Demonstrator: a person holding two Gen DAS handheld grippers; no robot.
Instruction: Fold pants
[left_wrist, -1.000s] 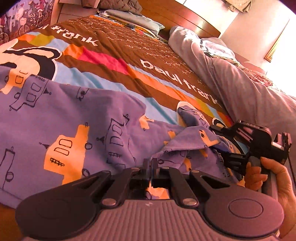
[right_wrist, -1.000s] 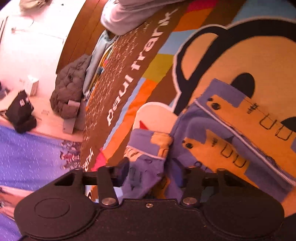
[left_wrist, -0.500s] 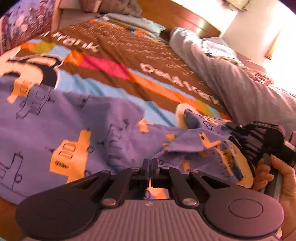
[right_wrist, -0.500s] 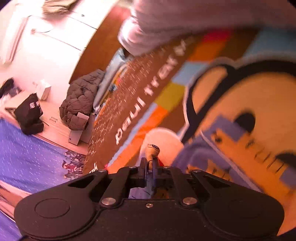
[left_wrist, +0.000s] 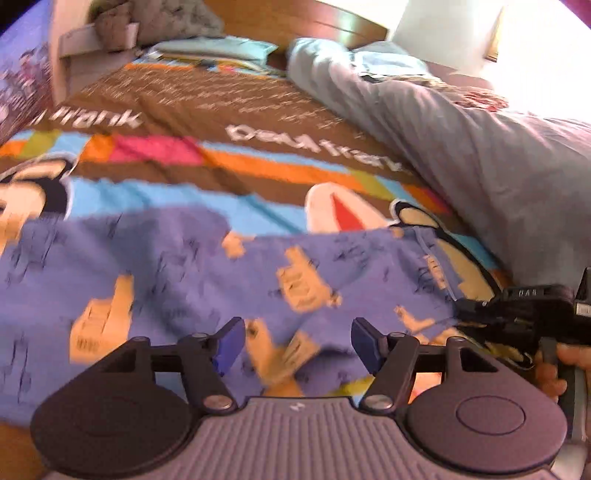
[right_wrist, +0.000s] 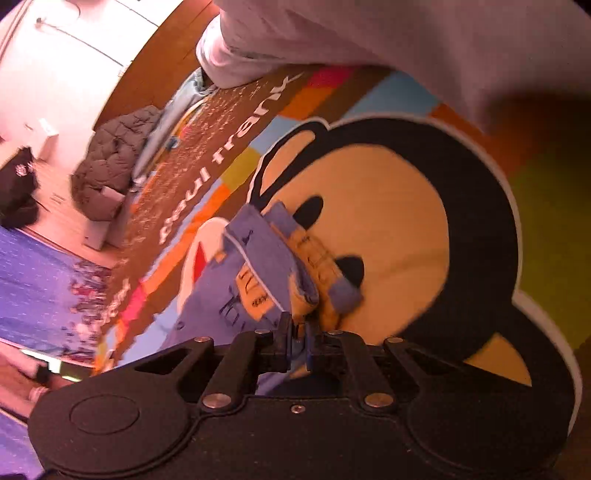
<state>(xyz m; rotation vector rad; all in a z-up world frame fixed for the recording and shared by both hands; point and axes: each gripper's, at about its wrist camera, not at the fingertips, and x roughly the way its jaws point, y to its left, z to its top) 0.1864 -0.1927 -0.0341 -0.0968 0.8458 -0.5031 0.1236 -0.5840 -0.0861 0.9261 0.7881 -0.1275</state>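
Note:
Purple pants (left_wrist: 184, 273) with orange truck prints lie spread across the bed. My left gripper (left_wrist: 295, 345) hovers over their near edge, its jaws opening wide, blue pads (left_wrist: 229, 345) apart and nothing pinched between them. At the right of the left wrist view, my right gripper (left_wrist: 469, 312) holds the pants' far end. In the right wrist view the bunched end of the pants (right_wrist: 258, 280) runs into my right gripper (right_wrist: 297, 338). Its jaws stand narrow and are easing open, with purple cloth still between the pads.
The pants rest on a colourful cartoon bedspread (left_wrist: 258, 147). A grey duvet (left_wrist: 461, 155) is heaped along the right side. A wooden headboard (left_wrist: 295, 26) and a light blue pillow (left_wrist: 214, 51) are beyond. A grey quilted jacket (right_wrist: 110, 162) lies near the bed's corner.
My left gripper has opened and let go of the cloth. My right gripper has shut on the pants' end and drawn it to the right, so the crumpled leg now lies stretched out.

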